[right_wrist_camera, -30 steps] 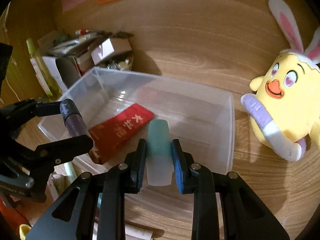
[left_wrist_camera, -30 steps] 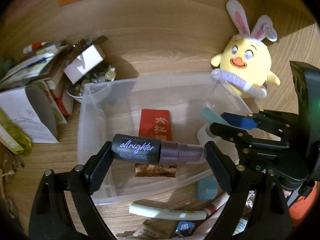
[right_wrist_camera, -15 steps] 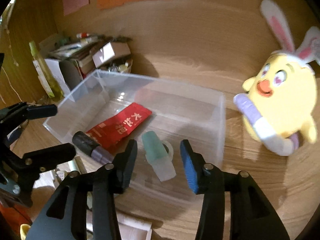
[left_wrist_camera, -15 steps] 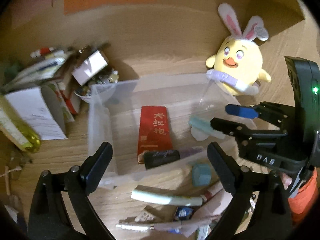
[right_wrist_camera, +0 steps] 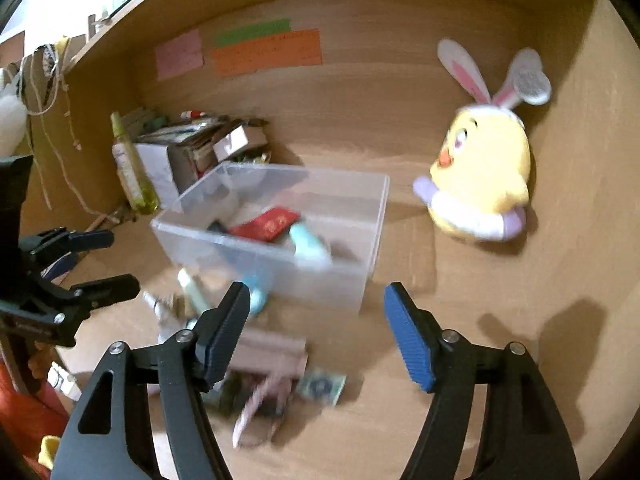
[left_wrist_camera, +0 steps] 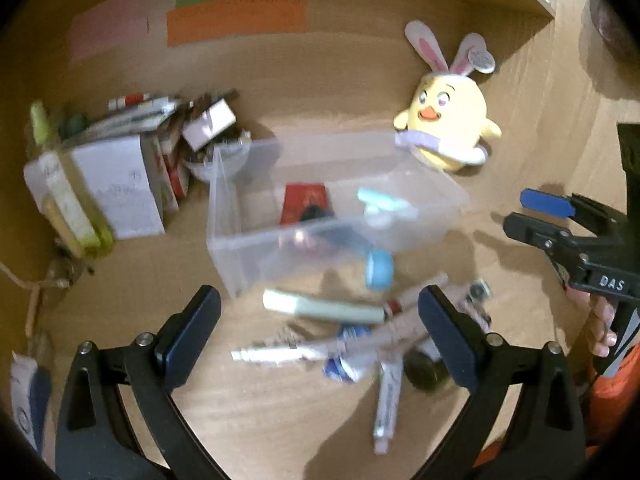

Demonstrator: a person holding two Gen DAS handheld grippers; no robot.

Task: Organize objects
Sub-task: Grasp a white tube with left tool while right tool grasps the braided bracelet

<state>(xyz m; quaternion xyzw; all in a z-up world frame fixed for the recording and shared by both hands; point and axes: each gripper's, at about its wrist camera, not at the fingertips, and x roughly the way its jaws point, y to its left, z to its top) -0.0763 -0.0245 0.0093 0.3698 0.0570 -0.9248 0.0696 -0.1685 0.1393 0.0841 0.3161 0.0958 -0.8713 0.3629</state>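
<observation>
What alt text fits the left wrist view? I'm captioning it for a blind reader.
An open, empty left tool hangs over loose tubes on a wooden desk, in front of a clear plastic box holding a red packet and a mint bottle. A yellow bunny-eared toy sits behind; the right tool enters from the right.

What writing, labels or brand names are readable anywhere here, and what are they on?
"DAS": white letters on the black body of the right gripper, seen from the left wrist view.
Red packet in the clear plastic bin: gold marks, too blurred to read.
Orange paper strip on the wooden back wall: writing too small.
Loose tubes in front of the bin: labels blurred.
</observation>
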